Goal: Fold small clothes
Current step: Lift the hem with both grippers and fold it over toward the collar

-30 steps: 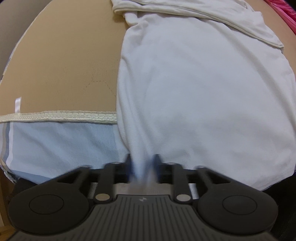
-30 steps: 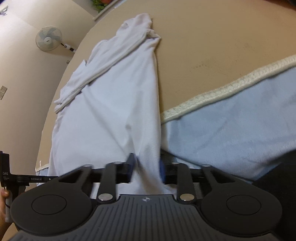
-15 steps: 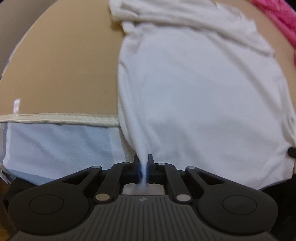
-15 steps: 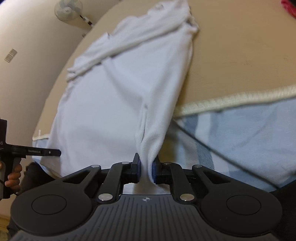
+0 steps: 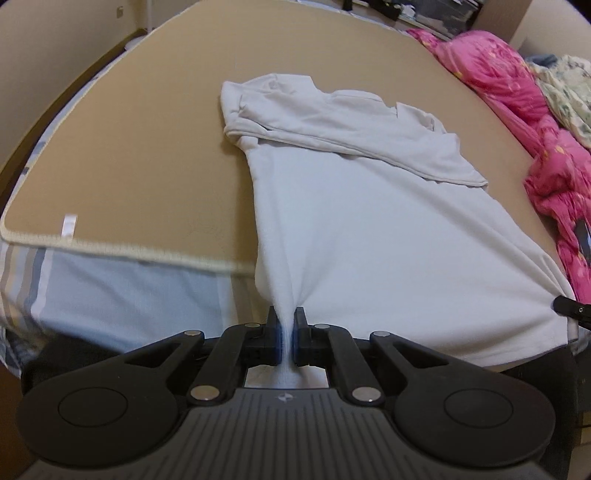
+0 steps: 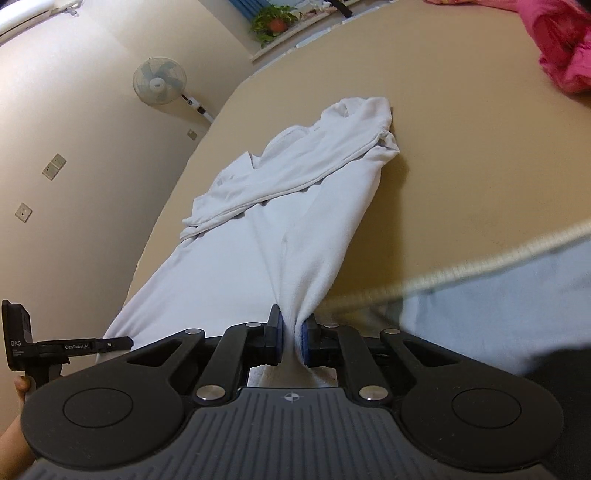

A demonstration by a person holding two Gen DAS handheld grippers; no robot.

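Observation:
A white shirt [image 5: 369, 221] lies on the tan mat [image 5: 129, 147], its sleeves folded across the far end. My left gripper [image 5: 285, 328] is shut on the near hem at the shirt's left corner and holds it raised off the bed. My right gripper [image 6: 291, 332] is shut on the right corner of the same hem of the shirt [image 6: 258, 251], also raised. The hem stretches between them. The right gripper's tip shows at the right edge of the left wrist view [image 5: 569, 306]; the left gripper shows at the left of the right wrist view [image 6: 70, 345].
The mat's cream-trimmed edge [image 5: 155, 254] lies over a light blue sheet [image 5: 129, 295]. A pink quilt [image 5: 517, 92] is heaped on the far right of the bed. A wall fan [image 6: 159, 81] and a potted plant [image 6: 273, 22] stand beyond the bed.
Both grippers have closed on the shirt's near hem and lifted it up and back. The shirt is pulled taut, and more of the bed has come into view.

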